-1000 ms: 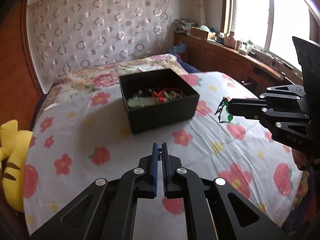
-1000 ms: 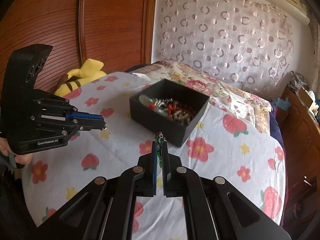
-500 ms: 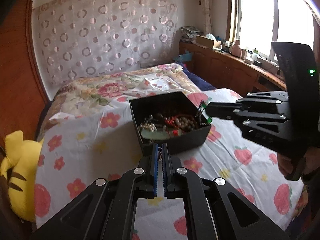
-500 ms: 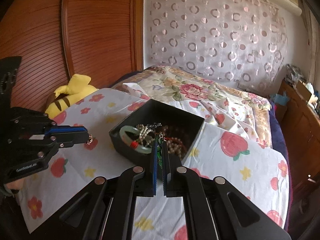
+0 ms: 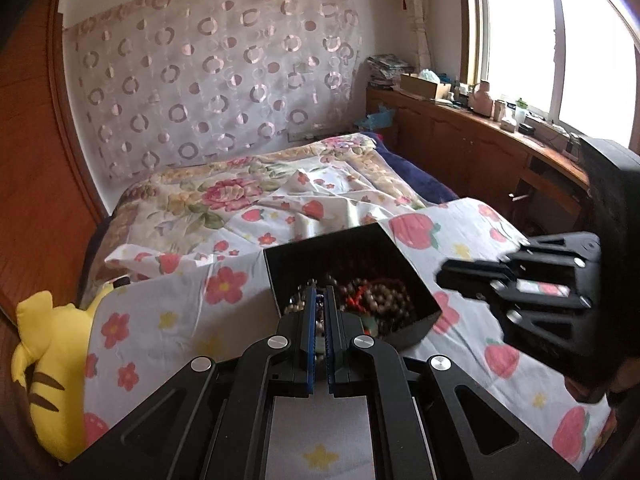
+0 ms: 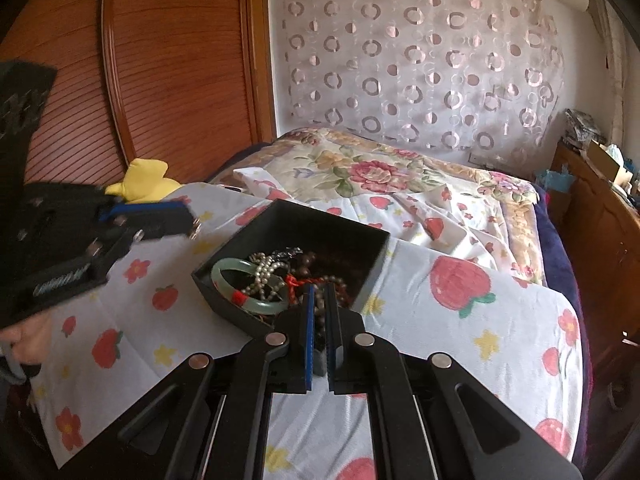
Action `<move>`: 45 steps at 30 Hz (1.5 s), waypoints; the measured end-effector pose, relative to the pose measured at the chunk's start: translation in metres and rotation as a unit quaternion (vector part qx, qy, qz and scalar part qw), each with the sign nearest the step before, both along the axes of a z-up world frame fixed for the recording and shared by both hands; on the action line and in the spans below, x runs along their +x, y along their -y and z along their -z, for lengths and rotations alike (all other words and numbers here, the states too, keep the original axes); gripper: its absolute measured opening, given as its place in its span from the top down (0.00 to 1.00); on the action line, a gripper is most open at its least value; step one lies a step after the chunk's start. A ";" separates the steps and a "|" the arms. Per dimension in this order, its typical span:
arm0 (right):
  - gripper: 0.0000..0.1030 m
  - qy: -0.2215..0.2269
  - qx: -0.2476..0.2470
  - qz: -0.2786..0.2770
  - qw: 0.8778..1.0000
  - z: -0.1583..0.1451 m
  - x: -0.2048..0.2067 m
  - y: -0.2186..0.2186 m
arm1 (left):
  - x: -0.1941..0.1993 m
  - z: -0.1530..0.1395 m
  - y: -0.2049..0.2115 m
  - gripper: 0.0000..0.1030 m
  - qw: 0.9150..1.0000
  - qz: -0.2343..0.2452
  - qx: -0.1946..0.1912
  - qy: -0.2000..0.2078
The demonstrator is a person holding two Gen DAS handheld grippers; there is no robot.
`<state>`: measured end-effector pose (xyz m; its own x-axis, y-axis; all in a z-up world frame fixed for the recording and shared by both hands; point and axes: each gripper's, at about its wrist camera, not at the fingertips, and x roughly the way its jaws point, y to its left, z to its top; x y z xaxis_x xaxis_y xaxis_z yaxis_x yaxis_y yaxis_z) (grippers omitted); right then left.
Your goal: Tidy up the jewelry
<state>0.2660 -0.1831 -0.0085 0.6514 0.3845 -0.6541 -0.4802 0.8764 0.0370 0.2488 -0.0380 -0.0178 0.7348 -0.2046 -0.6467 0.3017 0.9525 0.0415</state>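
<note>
A black open box (image 5: 404, 250) (image 6: 362, 276) sits on the flowered bed sheet and holds a pale green bangle (image 6: 244, 294), pearls, dark beads and red cord. My left gripper (image 5: 319, 294) is shut on a small metal trinket, seen at its tip (image 6: 196, 227) in the right wrist view, left of the box. My right gripper (image 6: 319, 292) hangs over the box's near edge with its jaws slightly apart and nothing between them. The green earring it held is not visible.
A yellow plush toy (image 5: 52, 356) lies at the bed's left edge by the wooden wardrobe (image 6: 160, 80). A flowered quilt (image 5: 240, 192) covers the far bed. A wooden counter (image 5: 500, 148) with clutter runs under the window on the right.
Both grippers moved in over the box. The right gripper's jaws parted and the green earring it held is gone from them. The left gripper stays shut on its trinket.
</note>
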 end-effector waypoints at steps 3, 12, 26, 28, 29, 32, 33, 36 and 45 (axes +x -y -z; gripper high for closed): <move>0.94 0.001 0.006 0.004 1.000 -0.001 -0.003 0.009 | 0.011 0.002 0.004 0.97 1.000 -0.005 -0.001 -0.005; 0.94 0.008 0.022 0.007 1.000 -0.002 -0.016 0.022 | 0.023 0.011 0.005 0.65 1.000 -0.022 -0.007 -0.008; 0.71 0.055 0.040 0.020 0.998 -0.017 -0.070 0.018 | -0.055 0.006 -0.009 0.10 0.996 -0.061 0.009 0.069; 0.63 0.062 0.044 0.028 0.997 -0.021 -0.078 0.019 | -0.069 0.003 -0.010 0.07 0.995 -0.060 0.006 0.081; 0.54 0.067 0.047 0.033 0.996 -0.023 -0.082 0.020 | -0.074 0.002 -0.012 0.07 0.995 -0.061 0.003 0.083; 0.37 0.082 0.058 0.043 0.994 -0.029 -0.098 0.022 | -0.092 0.000 -0.016 0.07 0.994 -0.063 -0.015 0.086; 0.35 0.088 0.061 0.049 0.993 -0.031 -0.104 0.024 | -0.098 0.000 -0.018 0.07 0.994 -0.064 -0.020 0.086; 0.18 0.110 0.065 0.068 0.990 -0.036 -0.123 0.026 | -0.113 0.001 -0.023 0.07 0.993 -0.069 -0.033 0.086; 0.02 0.131 0.071 0.110 0.983 -0.036 -0.160 0.030 | -0.150 0.001 -0.035 0.07 0.989 -0.103 -0.054 0.095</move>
